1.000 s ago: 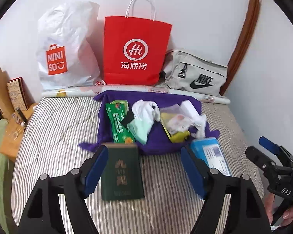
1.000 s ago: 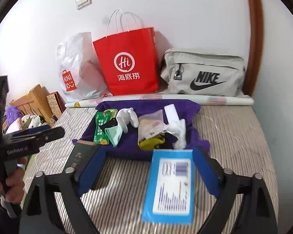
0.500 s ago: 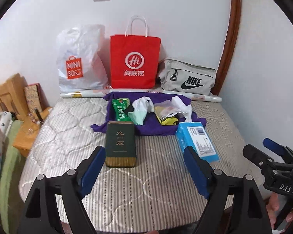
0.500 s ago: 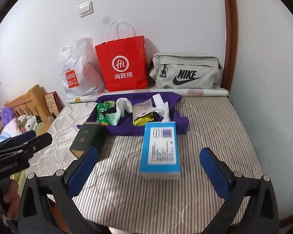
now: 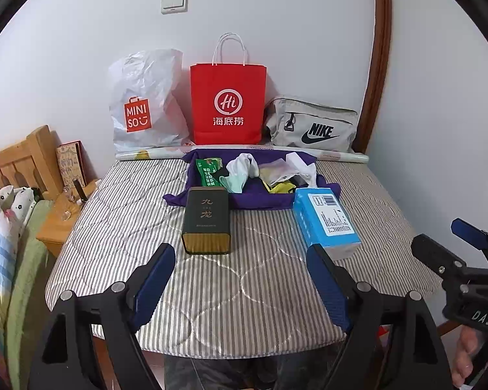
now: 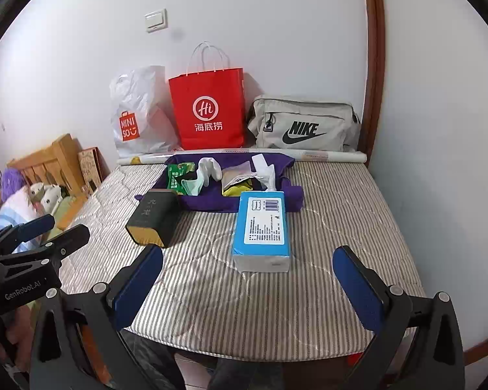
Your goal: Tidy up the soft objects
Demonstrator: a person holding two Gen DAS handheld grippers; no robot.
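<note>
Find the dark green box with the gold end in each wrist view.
Left wrist view: dark green box sits centre, just beyond the open fingers.
Right wrist view: same box lies left of centre, turned at an angle.
Shared landmark: the red paper bag against the wall.

A striped quilted mattress [image 5: 250, 279] is carrying a purple cloth [image 5: 257, 200], a dark green tin [image 5: 206, 219] and a blue box [image 5: 325, 221], while a rolled poster [image 5: 338, 156], white Miniso bag [image 5: 146, 104], red paper bag [image 5: 227, 104] and grey Nike pouch [image 5: 312, 125] are lining its far edge.
</note>
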